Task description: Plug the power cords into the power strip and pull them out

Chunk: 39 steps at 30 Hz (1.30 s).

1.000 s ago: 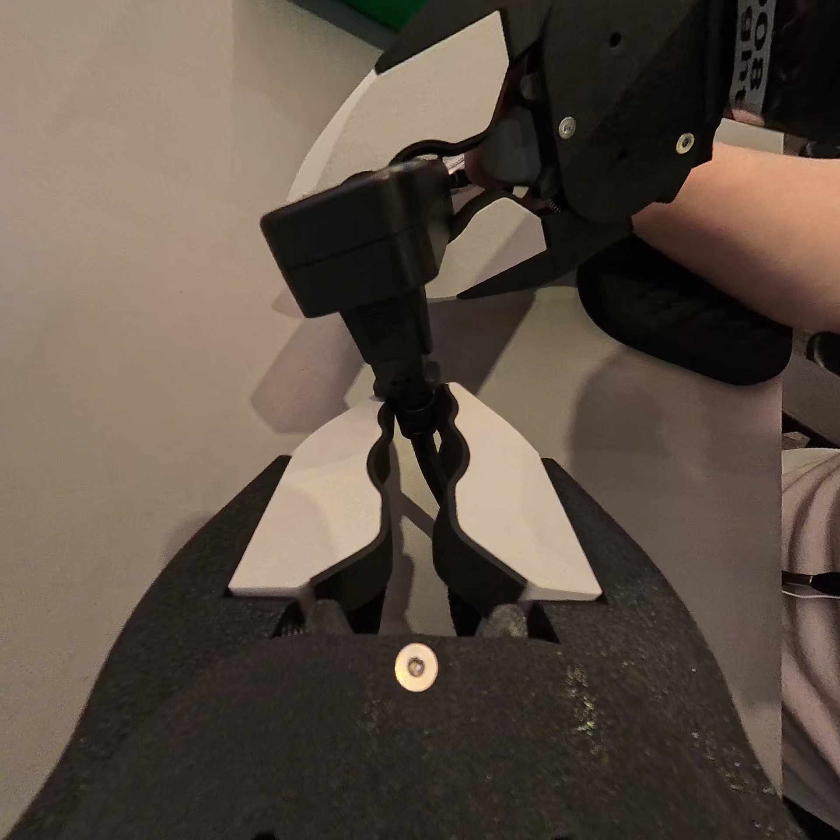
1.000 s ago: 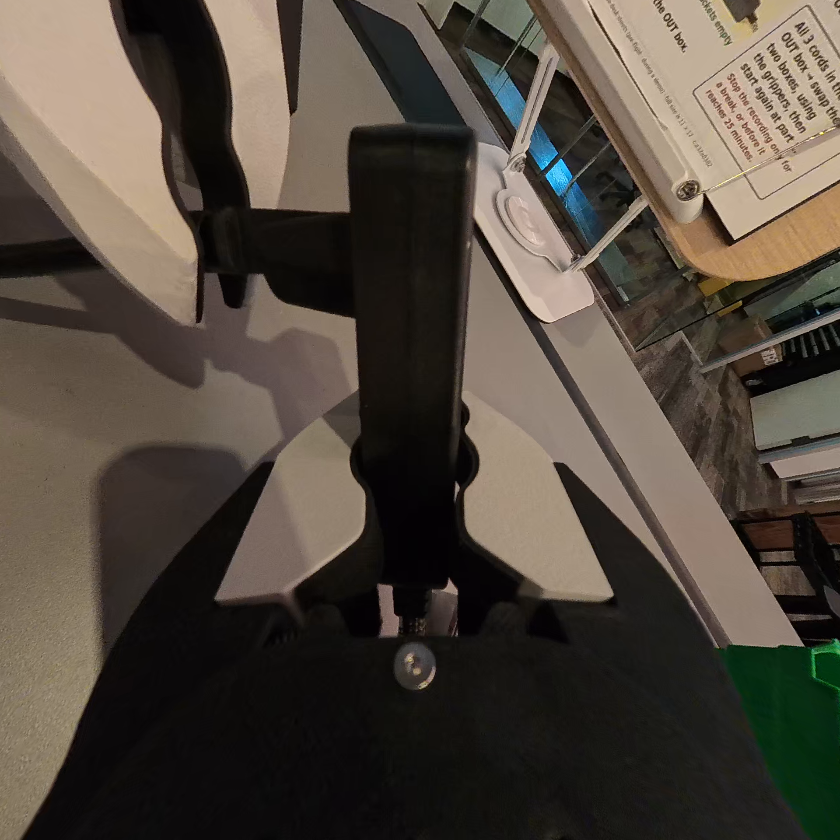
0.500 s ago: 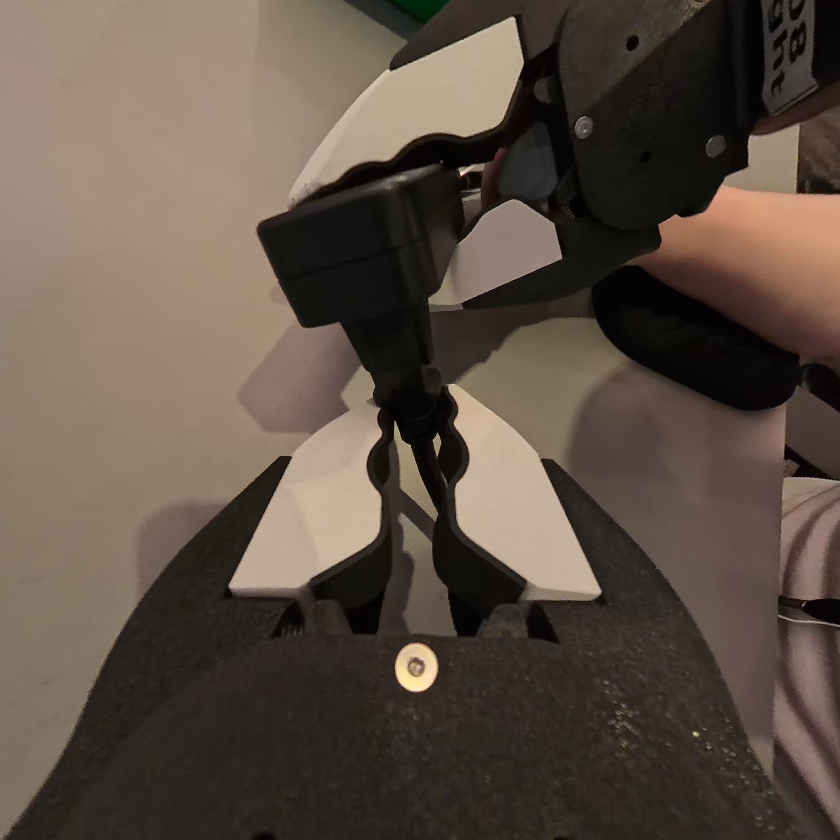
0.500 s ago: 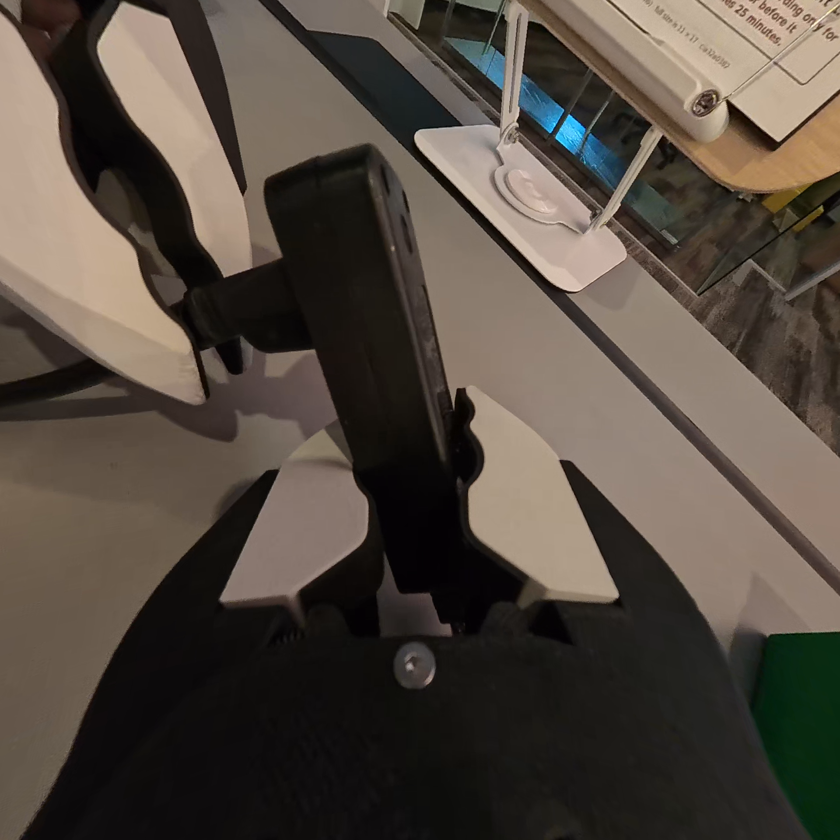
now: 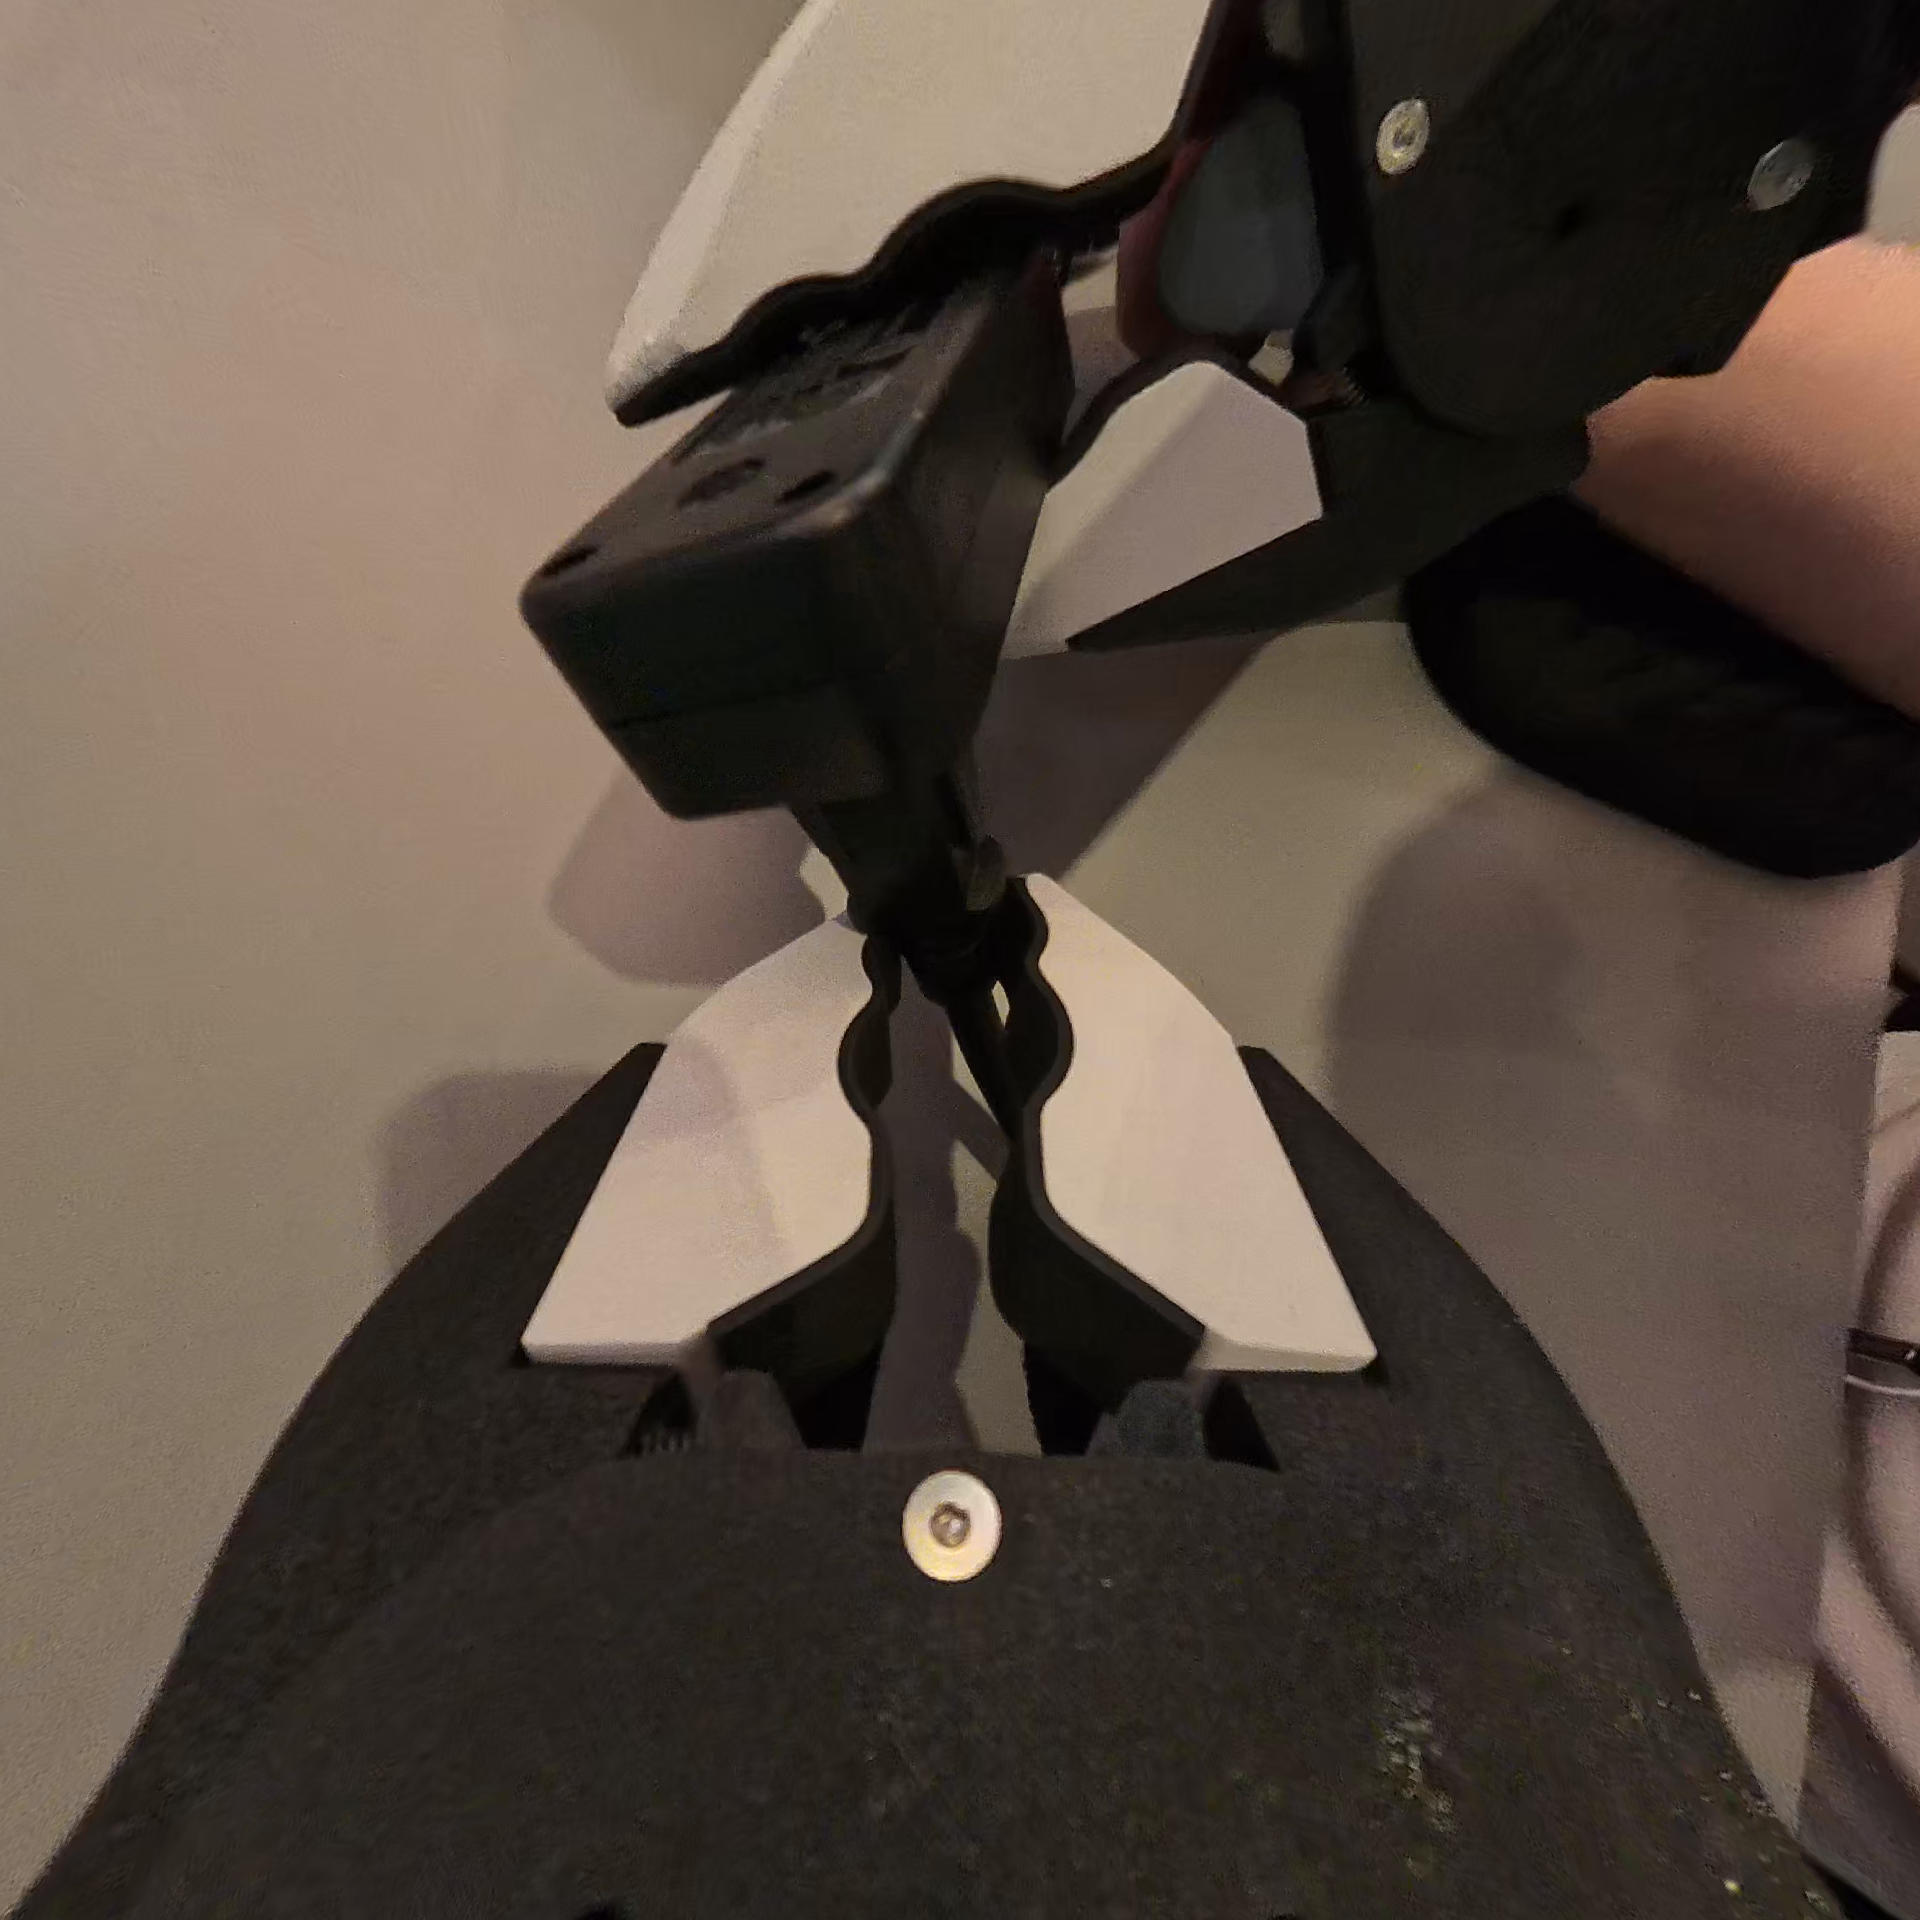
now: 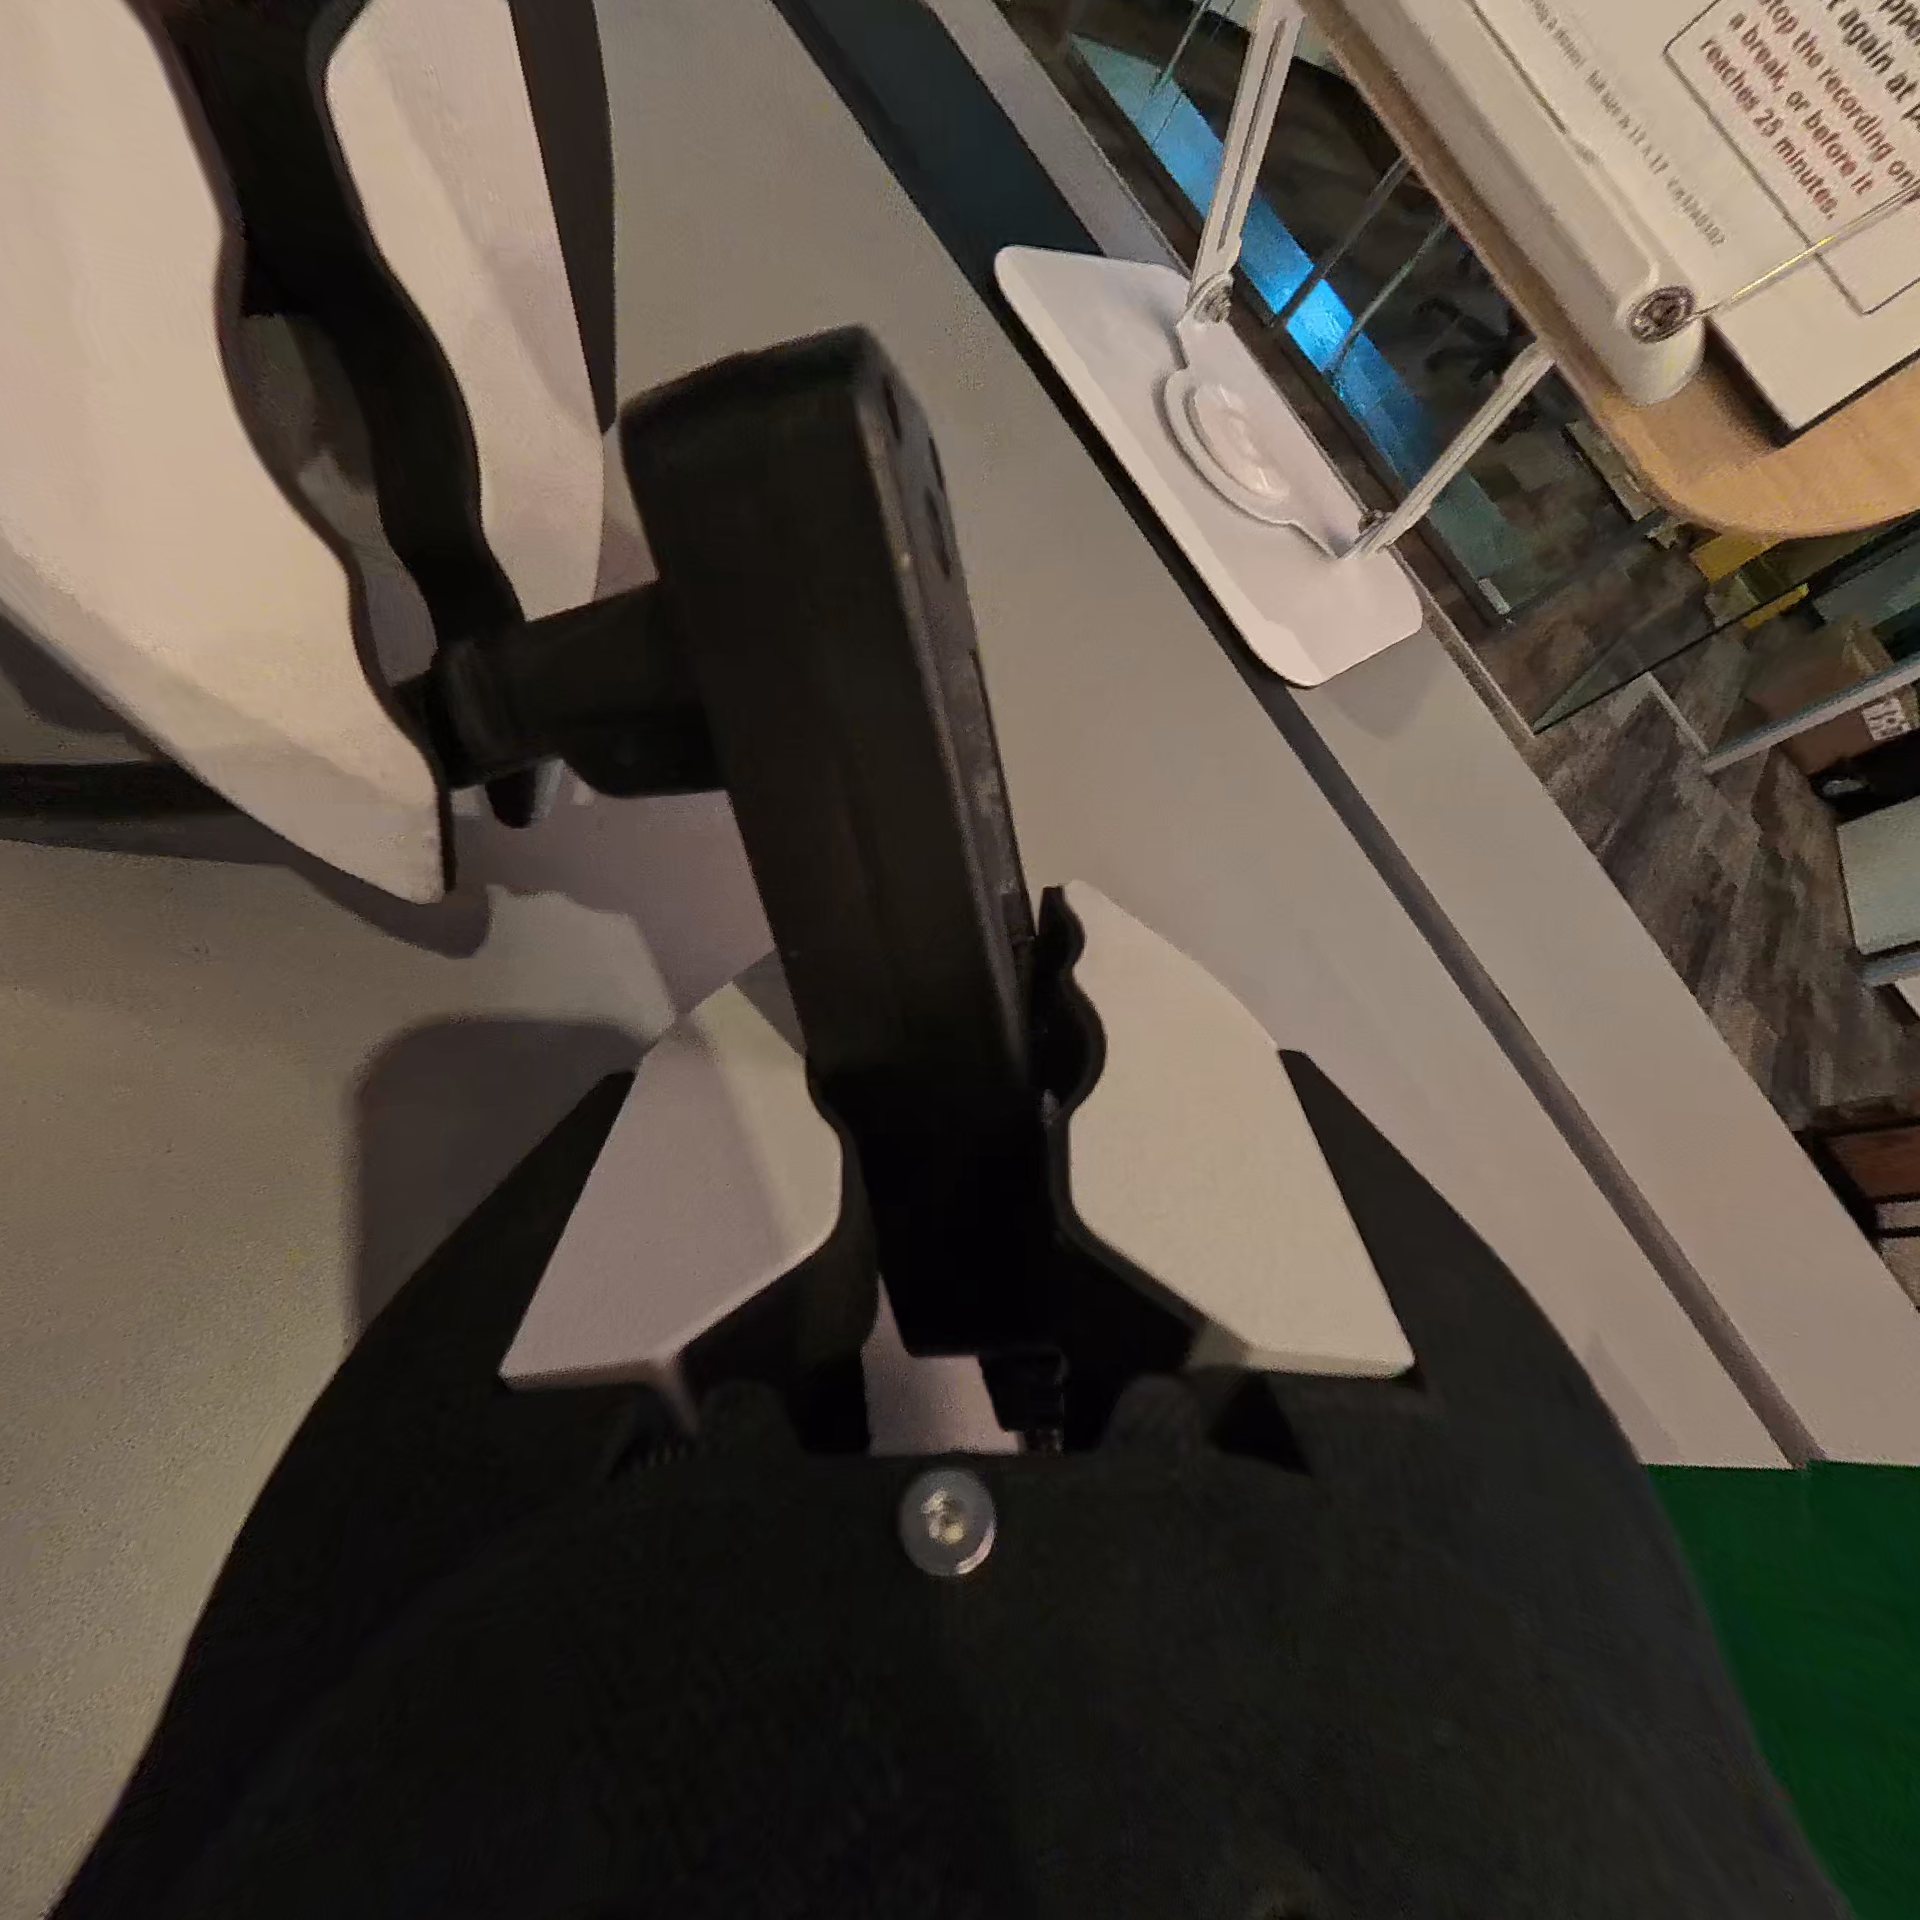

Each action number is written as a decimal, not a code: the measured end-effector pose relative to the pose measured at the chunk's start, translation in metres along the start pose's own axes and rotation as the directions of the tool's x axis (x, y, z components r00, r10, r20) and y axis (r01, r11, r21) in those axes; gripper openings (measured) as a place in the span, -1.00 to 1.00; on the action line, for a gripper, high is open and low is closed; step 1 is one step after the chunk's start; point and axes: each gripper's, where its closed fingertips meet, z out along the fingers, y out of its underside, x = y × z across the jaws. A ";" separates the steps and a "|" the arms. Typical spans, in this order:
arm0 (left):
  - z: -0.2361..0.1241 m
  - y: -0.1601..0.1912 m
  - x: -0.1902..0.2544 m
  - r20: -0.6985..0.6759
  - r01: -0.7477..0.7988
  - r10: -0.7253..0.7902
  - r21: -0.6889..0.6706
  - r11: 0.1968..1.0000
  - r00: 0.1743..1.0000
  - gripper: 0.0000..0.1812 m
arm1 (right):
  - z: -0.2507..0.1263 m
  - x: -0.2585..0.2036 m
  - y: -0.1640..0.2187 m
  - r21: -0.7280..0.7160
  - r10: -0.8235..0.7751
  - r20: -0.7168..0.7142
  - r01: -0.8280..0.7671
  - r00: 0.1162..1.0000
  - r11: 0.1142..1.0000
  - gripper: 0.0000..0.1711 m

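The left tool [image 5: 951, 940] pinches the plug [image 5: 894, 831] at the strip's [image 5: 769, 582] 6 o'clock side, while the right tool [image 6: 940, 1049] clamps the strip above the counter [image 5: 208, 520].

White stand [image 6: 1226, 457] on grey table [image 6: 1195, 831]; green box [image 6: 1808, 1621] beside.

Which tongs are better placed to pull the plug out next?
Probably the left tongs: they are shut on the plug by its neck, while the right tongs clamp the power strip, steadying it.

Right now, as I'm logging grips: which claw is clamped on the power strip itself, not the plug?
The right claw, shut around the black power strip. The left claw instead pinches the plug by its neck, right beside the strip.
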 end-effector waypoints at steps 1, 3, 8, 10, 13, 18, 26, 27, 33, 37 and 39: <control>-0.002 -0.005 0.000 -0.019 0.016 -0.015 0.040 0.999 1.000 -0.80 | 0.000 0.001 0.002 0.009 0.015 0.009 -0.015 1.000 1.000 -0.61; -0.010 -0.012 0.001 -0.048 0.020 -0.016 0.090 0.996 0.999 -0.81 | -0.003 0.005 0.001 0.045 0.026 0.015 -0.026 1.000 0.999 -0.61; -0.010 -0.006 -0.001 -0.033 0.031 -0.029 0.065 0.997 0.999 -0.81 | -0.001 0.002 -0.005 0.029 0.048 -0.006 -0.048 0.999 0.998 -0.62; -0.003 -0.001 -0.002 0.023 -0.021 0.021 0.001 1.000 1.000 -0.80 | 0.001 0.000 -0.003 0.016 0.056 0.001 -0.056 0.998 0.998 -0.61; -0.011 -0.009 0.001 -0.026 -0.012 0.014 0.075 0.997 1.000 -0.80 | -0.001 0.002 -0.002 0.040 0.055 0.016 -0.056 0.998 0.998 -0.61; -0.019 -0.008 0.002 -0.055 -0.014 0.019 0.089 0.996 0.998 -0.80 | -0.004 0.000 -0.005 0.069 0.021 0.022 -0.022 1.000 0.997 -0.61; -0.006 -0.007 0.000 -0.048 0.040 -0.037 0.069 0.997 0.998 -0.81 | -0.001 0.003 -0.004 0.027 0.030 -0.016 -0.029 0.999 0.999 -0.62; -0.008 -0.009 0.001 -0.061 0.048 -0.043 0.088 0.995 0.997 -0.81 | -0.001 0.003 -0.003 0.026 0.022 -0.016 -0.022 1.000 0.999 -0.62; -0.017 -0.011 0.002 -0.098 0.041 -0.030 0.120 0.992 0.995 -0.81 | -0.004 0.005 -0.003 0.052 -0.017 -0.019 0.018 1.000 0.999 -0.61; -0.013 -0.007 0.001 -0.092 0.081 -0.072 0.093 0.992 0.993 -0.82 | -0.001 0.001 -0.006 0.026 0.017 -0.027 -0.016 0.999 1.000 -0.63; -0.009 -0.006 0.000 -0.065 0.061 -0.056 0.074 0.995 0.996 -0.82 | -0.001 0.002 -0.008 0.031 0.040 -0.029 -0.039 0.999 0.999 -0.63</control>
